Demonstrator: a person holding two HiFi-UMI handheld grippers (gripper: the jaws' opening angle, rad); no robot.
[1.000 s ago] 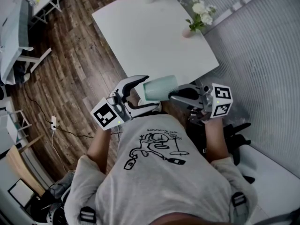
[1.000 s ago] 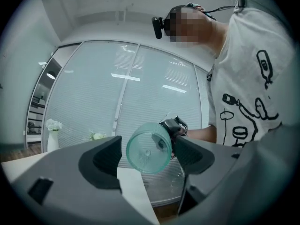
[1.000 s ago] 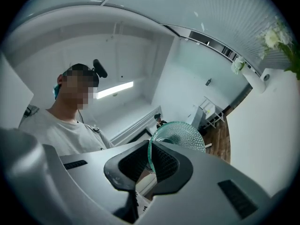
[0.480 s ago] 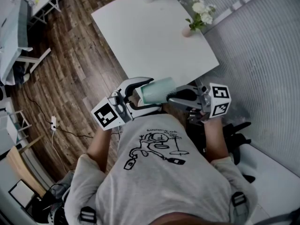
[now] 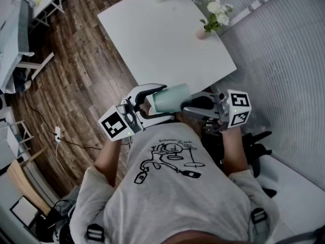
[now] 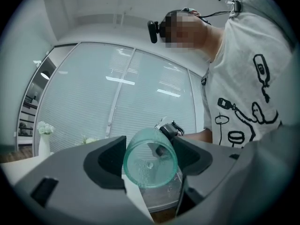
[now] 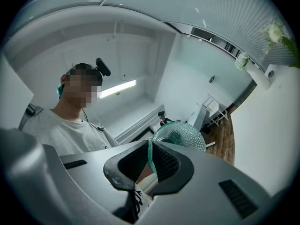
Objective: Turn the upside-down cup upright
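Wood floor (image 5: 76, 65) and white table (image 5: 167, 44) fill most of the head view. The table carries a small vase of flowers (image 5: 212, 19) near its far edge. No cup stands on it. Person in a printed grey shirt (image 5: 172, 187) holds both tools about level in front of the chest, just off the table's near corner.

Right gripper (image 5: 189, 104): jaws pressed together on the thin wall of the cup (image 5: 171, 96) at its rim.

Left gripper (image 5: 156, 101): jaws spread wide around the cup's closed end and just now closing. The cup is between them, and the pads appear to meet its sides.

Cup: green, translucent, textured. It hangs in the air between the two tools, lying on its side, with its base toward the left tool and its mouth toward the right.

Progress, my estimate: the lift off the table is done and roughly half the turn is done. A hand-over from right to left looks under way.

Left to do: the right tool lets go, the cup turns the rest of the way to mouth-up, and it is set down on the table.
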